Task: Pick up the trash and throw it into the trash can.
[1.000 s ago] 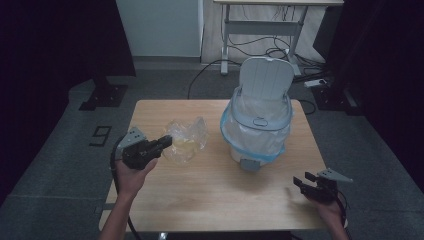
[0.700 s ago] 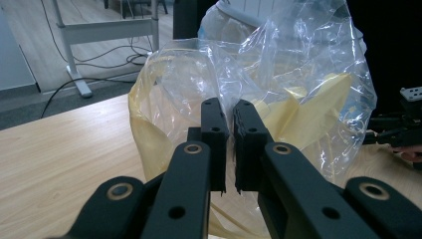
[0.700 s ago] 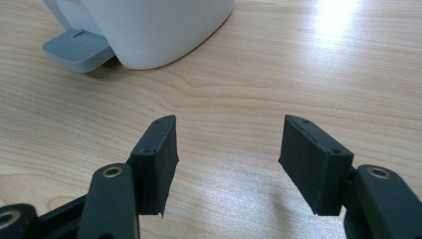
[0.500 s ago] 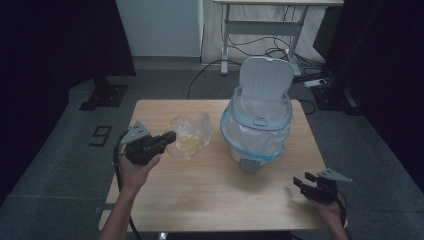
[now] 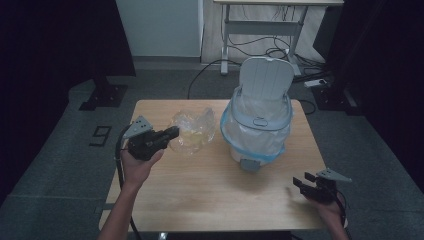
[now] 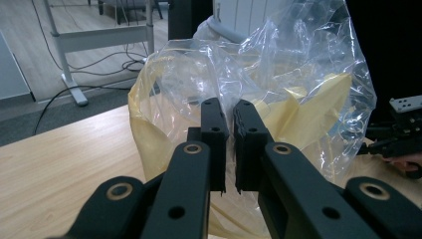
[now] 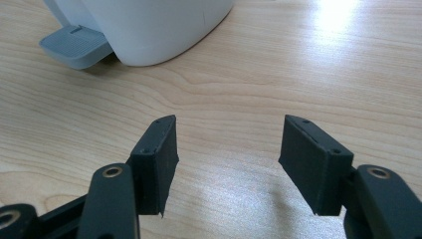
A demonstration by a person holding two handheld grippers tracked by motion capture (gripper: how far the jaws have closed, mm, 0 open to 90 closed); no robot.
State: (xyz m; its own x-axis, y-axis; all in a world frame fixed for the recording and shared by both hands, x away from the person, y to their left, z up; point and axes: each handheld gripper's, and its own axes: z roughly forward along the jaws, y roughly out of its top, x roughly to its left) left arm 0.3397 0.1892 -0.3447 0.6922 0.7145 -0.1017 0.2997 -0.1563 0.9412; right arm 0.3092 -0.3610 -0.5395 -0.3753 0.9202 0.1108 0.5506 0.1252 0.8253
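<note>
A crumpled clear plastic bag [image 5: 192, 131] with something yellow inside rests on the wooden table [image 5: 210, 195], left of a white pedal bin [image 5: 257, 132]. My left gripper [image 5: 173, 133] is shut on the bag's near edge; in the left gripper view the film [image 6: 298, 94] bunches between the nearly touching jaws of that gripper [image 6: 230, 107]. The bin's lid [image 5: 265, 77] stands up and a bluish liner hangs over its rim. My right gripper [image 5: 300, 182] sits low at the table's front right corner, open with nothing in it [image 7: 226, 144], facing the bin's base [image 7: 149, 25].
The bin's grey foot pedal [image 5: 248, 164] [image 7: 74, 46] sticks out toward the front. Bare tabletop lies between the two grippers. Beyond the table are a desk frame [image 5: 280, 25] and cables on the floor. The right gripper [image 6: 398, 134] shows past the bag.
My left gripper has shifted slightly away from the person and toward the bin, carrying the bag's edge with it. The right gripper has stayed where it was.
</note>
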